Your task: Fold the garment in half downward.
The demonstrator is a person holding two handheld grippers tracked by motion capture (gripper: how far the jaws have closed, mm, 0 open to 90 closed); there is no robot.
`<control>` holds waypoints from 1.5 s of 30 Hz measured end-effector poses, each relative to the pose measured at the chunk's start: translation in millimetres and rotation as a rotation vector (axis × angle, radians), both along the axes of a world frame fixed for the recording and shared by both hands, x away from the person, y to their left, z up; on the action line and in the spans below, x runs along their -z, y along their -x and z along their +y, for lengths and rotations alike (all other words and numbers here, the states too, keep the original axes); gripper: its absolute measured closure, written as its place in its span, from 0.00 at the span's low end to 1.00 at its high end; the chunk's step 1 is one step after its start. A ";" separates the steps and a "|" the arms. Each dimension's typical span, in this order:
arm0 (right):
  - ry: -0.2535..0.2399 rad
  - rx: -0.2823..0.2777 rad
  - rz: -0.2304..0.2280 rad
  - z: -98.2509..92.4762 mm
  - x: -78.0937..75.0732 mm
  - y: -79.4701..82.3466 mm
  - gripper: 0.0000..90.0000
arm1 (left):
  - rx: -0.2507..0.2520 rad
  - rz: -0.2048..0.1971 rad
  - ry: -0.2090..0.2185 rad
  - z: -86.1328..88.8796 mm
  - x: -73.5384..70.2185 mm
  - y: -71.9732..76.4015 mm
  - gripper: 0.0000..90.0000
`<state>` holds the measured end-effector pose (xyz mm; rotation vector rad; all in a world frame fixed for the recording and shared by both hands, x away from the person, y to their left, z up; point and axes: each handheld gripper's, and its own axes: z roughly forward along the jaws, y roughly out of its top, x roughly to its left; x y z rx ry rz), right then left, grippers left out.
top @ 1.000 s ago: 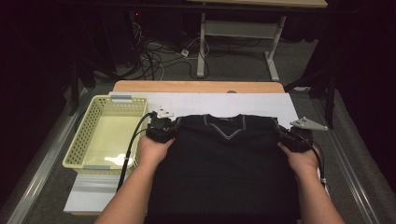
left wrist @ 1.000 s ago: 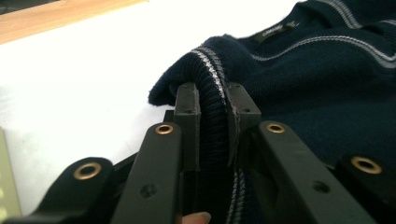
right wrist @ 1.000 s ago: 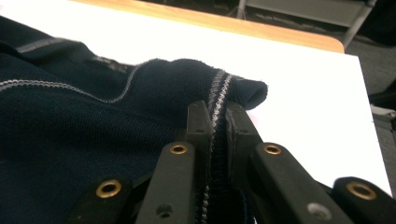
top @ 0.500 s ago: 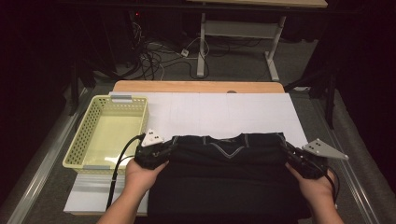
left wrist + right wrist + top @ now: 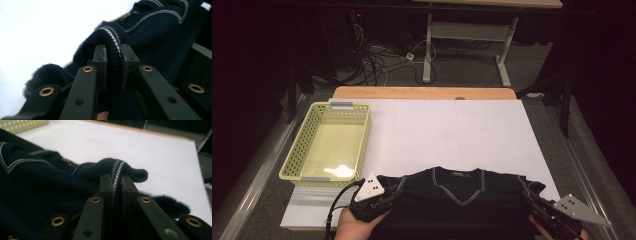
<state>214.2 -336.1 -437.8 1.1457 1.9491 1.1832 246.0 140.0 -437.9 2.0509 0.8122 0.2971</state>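
A dark navy sweater (image 5: 457,200) with grey-stitched V-neck lies across the near edge of the white table sheet (image 5: 452,135). My left gripper (image 5: 391,196) is shut on the sweater's left shoulder; in the left gripper view its pads pinch a rolled fold of sweater (image 5: 113,62) with a grey stitched stripe. My right gripper (image 5: 534,201) is shut on the right shoulder; in the right gripper view the pads clamp a striped seam of the sweater (image 5: 115,182). The sweater's lower part hangs off the near edge, out of sight.
A pale yellow perforated basket (image 5: 299,152), with nothing in it, stands at the table's left side. A wooden strip (image 5: 422,93) runs along the far edge. Cables and a desk frame (image 5: 432,40) lie on the floor beyond.
Both grippers have pulled the sweater toward the near edge of the table, baring more white sheet behind it. Their grip on the shoulders has stayed the same.
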 end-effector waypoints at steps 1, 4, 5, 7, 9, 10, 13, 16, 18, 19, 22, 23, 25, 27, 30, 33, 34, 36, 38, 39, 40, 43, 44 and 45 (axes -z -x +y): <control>0.003 -0.001 0.008 -0.8 5.7 4.1 0.93 | 0.008 0.001 -0.012 -0.7 2.1 2.9 0.84; 0.016 -0.008 0.042 -2.5 17.8 11.3 0.92 | 0.033 0.025 -0.027 -1.6 9.6 9.9 0.84; 0.022 -0.010 0.051 -3.4 21.1 12.5 0.92 | 0.038 0.032 -0.027 -2.1 11.9 12.3 0.84; 0.031 -0.013 0.070 -4.9 26.7 14.3 0.92 | 0.045 0.040 -0.016 -2.7 15.9 16.8 0.84; 0.028 -0.008 0.084 -6.5 29.5 16.3 0.92 | 0.050 0.049 0.008 -2.1 19.6 20.7 0.84; 0.028 -0.008 0.084 -7.4 29.7 17.0 0.92 | 0.055 0.051 0.009 -1.8 21.2 22.6 0.84; 0.023 -0.001 0.073 -7.6 25.4 21.4 0.92 | 0.077 0.061 0.003 -0.6 24.9 28.4 0.84; 0.036 0.000 0.062 -6.8 22.8 25.4 0.92 | 0.097 0.096 0.029 1.9 27.5 33.0 0.84; 0.044 0.003 0.075 -7.1 26.1 25.6 0.92 | 0.112 0.115 0.027 0.7 30.8 34.0 0.83; 0.051 0.004 0.093 -7.1 29.7 25.0 0.91 | 0.115 0.113 0.000 -1.0 33.7 33.1 0.83; 0.057 0.003 0.141 -8.3 40.9 23.7 0.91 | 0.118 0.145 -0.031 -5.0 43.6 28.0 0.83; 0.056 0.004 0.140 -8.7 42.2 24.4 0.91 | 0.124 0.149 -0.040 -6.5 46.4 27.5 0.83; 0.059 0.004 0.140 -8.2 42.5 25.7 0.90 | 0.128 0.152 -0.036 -7.0 46.5 26.9 0.82; 0.070 -0.001 0.137 -6.9 43.4 26.6 0.87 | 0.132 0.152 -0.026 -6.5 45.4 26.1 0.80; 0.058 -0.013 0.149 -7.3 42.2 25.8 0.78 | 0.133 0.147 -0.010 -5.3 43.6 25.9 0.76; 0.043 -0.021 0.149 -8.9 38.9 24.8 0.70 | 0.133 0.130 0.008 -2.9 39.9 27.0 0.70; 0.034 -0.022 0.143 -9.7 37.5 24.3 0.67 | 0.130 0.122 0.013 -2.0 38.1 27.1 0.68; 0.020 -0.022 0.129 -10.9 34.7 23.7 0.63 | 0.120 0.101 0.038 1.1 34.2 27.7 0.63; 0.006 -0.023 0.120 -12.1 31.5 23.1 0.59 | 0.111 0.087 0.060 5.5 29.3 27.5 0.60; -0.002 -0.022 0.115 -12.6 29.7 23.0 0.57 | 0.105 0.077 0.075 8.0 27.0 27.8 0.58; -0.009 -0.021 0.107 -13.1 27.9 22.6 0.56 | 0.103 0.062 0.088 10.7 25.0 28.1 0.57; -0.013 -0.014 0.090 -15.7 24.7 20.3 0.53 | 0.077 0.011 0.109 18.7 19.6 26.0 0.57; -0.018 -0.012 0.095 -16.3 24.6 19.2 0.53 | 0.061 0.000 0.118 22.1 17.9 24.2 0.57; -0.017 -0.012 0.096 -16.9 24.9 17.8 0.52 | 0.043 -0.010 0.123 25.7 16.7 21.9 0.57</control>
